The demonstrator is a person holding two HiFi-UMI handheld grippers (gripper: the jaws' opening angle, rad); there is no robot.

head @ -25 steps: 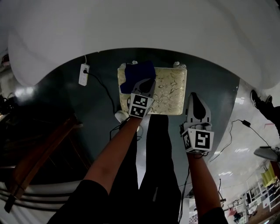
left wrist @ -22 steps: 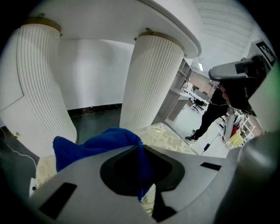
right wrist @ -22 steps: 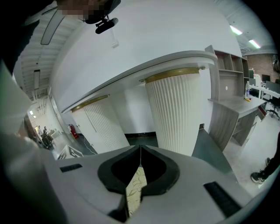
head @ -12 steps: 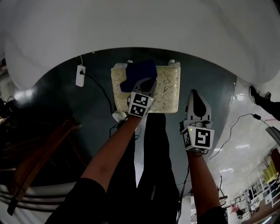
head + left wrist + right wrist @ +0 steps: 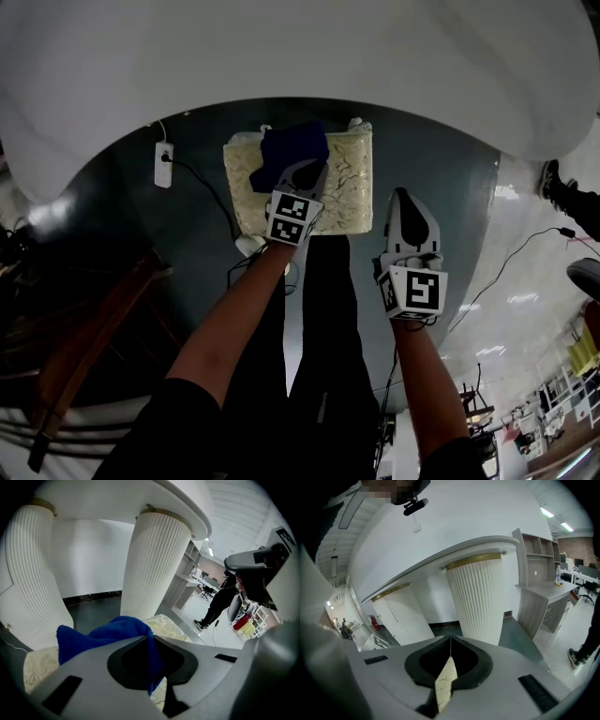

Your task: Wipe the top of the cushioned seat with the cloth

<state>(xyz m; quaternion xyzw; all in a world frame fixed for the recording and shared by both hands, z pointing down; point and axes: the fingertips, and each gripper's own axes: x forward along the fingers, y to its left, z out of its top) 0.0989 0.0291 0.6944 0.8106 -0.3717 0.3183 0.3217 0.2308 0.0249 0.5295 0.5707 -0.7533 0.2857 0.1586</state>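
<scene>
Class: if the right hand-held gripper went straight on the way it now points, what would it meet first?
Probably the white fluted pedestal, though depth is unclear. The right hand-held gripper is shut and empty, and the cushioned seat lies below its line.

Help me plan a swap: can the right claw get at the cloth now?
Probably yes: bare seat lies between them, though the left claw is shut on the cloth and the right claw is shut, empty.

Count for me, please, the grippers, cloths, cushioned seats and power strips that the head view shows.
Grippers: 2 (left gripper, right gripper)
blue cloth: 1
cushioned seat: 1
power strip: 1
Total: 5
</scene>
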